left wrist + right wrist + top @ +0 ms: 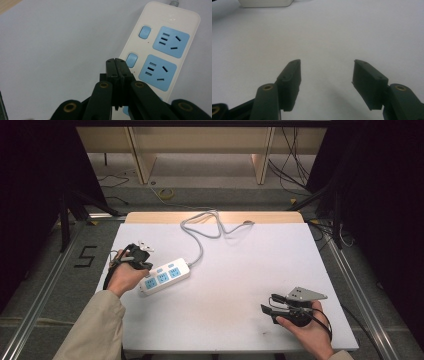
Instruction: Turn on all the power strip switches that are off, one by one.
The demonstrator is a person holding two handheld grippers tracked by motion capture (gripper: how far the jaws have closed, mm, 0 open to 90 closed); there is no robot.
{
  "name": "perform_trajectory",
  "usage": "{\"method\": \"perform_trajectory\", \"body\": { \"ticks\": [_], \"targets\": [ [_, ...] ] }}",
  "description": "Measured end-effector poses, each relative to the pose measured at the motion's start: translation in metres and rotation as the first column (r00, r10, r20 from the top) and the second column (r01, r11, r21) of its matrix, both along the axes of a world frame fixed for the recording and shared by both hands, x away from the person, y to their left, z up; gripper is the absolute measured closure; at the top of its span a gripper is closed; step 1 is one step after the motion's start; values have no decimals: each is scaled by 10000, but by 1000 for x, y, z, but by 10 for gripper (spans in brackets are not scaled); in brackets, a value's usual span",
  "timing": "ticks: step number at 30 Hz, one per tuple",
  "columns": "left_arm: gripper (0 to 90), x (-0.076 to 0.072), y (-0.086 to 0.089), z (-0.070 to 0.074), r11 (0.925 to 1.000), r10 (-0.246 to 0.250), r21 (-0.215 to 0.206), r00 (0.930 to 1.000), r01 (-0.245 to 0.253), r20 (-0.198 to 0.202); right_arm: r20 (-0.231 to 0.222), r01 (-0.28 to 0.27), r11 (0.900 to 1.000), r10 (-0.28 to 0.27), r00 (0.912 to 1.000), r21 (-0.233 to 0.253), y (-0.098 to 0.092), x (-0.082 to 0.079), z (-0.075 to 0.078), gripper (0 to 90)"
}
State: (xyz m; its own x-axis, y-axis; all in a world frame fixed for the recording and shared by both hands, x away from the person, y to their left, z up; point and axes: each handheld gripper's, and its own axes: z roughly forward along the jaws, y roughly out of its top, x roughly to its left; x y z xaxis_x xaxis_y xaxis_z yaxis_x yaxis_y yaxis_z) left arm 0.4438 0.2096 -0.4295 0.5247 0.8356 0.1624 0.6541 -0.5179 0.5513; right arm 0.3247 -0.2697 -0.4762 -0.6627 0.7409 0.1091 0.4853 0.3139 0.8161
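A white power strip (165, 276) with blue sockets and blue switches lies on the white table (240, 270), left of centre; its grey cable (202, 232) runs toward the far edge. My left gripper (146, 266) is at the strip's left end, held by a hand. In the left gripper view the left gripper (115, 62) is shut with nothing between its jaws, its tips just over the strip (160, 47) beside a blue switch (131, 60). My right gripper (266, 311) rests near the front right of the table, and the right gripper (325, 67) stands open over bare tabletop.
The strip's end (265, 3) shows at the top of the right gripper view. Beyond the table are wooden shelving legs (142, 157), floor cables (295, 165) and a yellow coil (166, 194). A metal rail (45, 285) runs along each side.
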Motion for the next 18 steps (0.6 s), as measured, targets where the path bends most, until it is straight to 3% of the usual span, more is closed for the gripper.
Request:
{"method": "perform_trajectory", "body": {
  "ticks": [18],
  "targets": [
    [899, -1, 9, -3, 9999, 28, 117, 9999, -27, -100, 0, -5, 10000, 5, 10000, -27, 0, 0, 0, 405]
  ]
}}
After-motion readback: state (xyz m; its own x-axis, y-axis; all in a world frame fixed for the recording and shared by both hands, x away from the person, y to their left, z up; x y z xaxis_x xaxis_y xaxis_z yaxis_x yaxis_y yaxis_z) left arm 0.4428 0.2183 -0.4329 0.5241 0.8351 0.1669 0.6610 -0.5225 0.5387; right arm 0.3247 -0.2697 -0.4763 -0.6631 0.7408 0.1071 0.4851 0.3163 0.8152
